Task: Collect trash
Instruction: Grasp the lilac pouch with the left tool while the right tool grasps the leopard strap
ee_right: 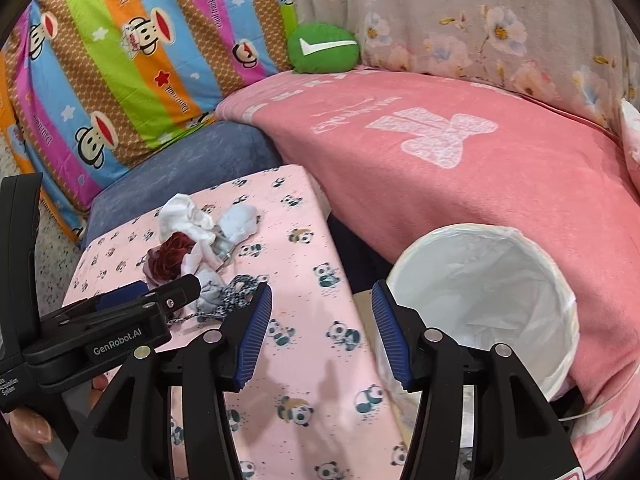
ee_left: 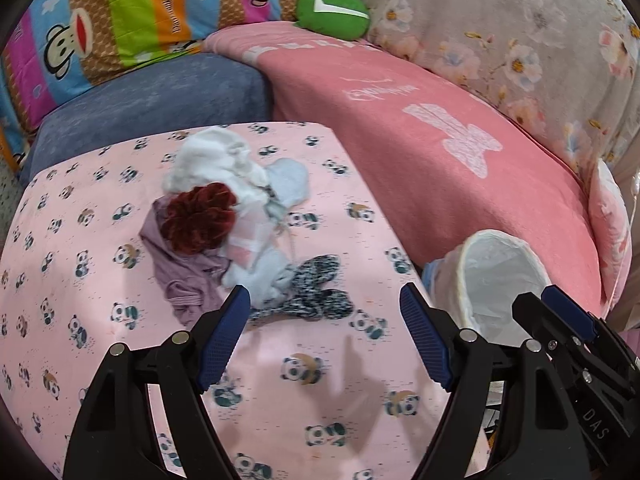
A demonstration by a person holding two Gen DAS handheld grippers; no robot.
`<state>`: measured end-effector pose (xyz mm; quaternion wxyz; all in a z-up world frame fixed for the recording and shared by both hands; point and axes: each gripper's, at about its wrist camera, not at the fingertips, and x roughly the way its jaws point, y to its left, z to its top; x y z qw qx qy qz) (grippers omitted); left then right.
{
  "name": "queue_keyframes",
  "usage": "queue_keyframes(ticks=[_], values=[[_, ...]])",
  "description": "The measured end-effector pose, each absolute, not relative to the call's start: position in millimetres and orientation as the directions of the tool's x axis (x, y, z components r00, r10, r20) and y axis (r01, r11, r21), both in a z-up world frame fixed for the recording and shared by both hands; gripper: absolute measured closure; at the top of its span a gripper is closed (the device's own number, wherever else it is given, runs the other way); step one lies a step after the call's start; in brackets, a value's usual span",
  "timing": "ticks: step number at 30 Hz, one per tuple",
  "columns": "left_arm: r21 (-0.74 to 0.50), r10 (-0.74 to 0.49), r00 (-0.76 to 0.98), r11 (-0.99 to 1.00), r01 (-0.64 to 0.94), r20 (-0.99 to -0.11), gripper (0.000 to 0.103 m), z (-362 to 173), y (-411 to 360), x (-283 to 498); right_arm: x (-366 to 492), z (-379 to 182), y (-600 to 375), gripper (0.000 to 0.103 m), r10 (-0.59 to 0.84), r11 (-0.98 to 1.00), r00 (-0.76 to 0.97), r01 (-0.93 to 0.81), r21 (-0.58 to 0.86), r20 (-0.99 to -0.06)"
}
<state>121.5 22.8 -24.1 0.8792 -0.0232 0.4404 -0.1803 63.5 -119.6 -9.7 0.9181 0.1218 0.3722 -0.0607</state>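
Observation:
On the pink panda-print tabletop [ee_left: 80,280] lies a pile of soft scraps: a white crumpled piece [ee_left: 216,160], a dark red ruffled piece [ee_left: 198,220], a mauve cloth [ee_left: 180,280], pale blue bits [ee_left: 288,180] and a black-and-white speckled piece [ee_left: 316,292]. My left gripper [ee_left: 324,304] hovers just before the pile, open, with nothing between its blue pads. In the right wrist view the same pile [ee_right: 192,240] sits left of my right gripper [ee_right: 320,304], which is open and empty over the table edge. A white-lined bin [ee_right: 460,227] stands to its right.
The bin [ee_left: 462,272] stands between the table and a pink blanket-covered sofa [ee_left: 440,140]. A blue cushion [ee_left: 160,100], a striped monkey-print pillow [ee_right: 120,80] and a green plush [ee_right: 324,50] lie behind. A hand [ee_right: 36,428] holds the left gripper [ee_right: 168,290].

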Motion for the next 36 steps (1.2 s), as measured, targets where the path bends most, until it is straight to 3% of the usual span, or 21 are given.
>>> queue_keyframes(ticks=[7, 19, 28, 33, 36], values=[[-0.195, -0.271, 0.542, 0.961, 0.194, -0.795, 0.02, -43, 63, 136, 84, -26, -93, 0.049, 0.026, 0.969, 0.687, 0.16, 0.185, -0.727], [-0.212, -0.222, 0.493, 0.974, 0.077, -0.841, 0.02, -79, 112, 160, 125, -67, -54, 0.049, 0.08, 0.974, 0.625, 0.118, 0.195, -0.776], [-0.286, -0.283, 0.446, 0.956, 0.062, -0.849, 0.021, -99, 119, 178, 153, -96, -46, 0.049, 0.089, 0.971, 0.581, 0.129, 0.199, -0.809], [-0.336, -0.338, 0.426, 0.938, 0.083, -0.839, 0.029, -104, 118, 181, 164, -112, -43, 0.049, 0.094, 0.97, 0.554, 0.136, 0.201, -0.827], [-0.356, -0.369, 0.42, 0.928, 0.113, -0.829, 0.04, -103, 116, 182, 167, -119, -42, 0.049, 0.101, 0.969, 0.543, 0.137, 0.206, -0.834]])
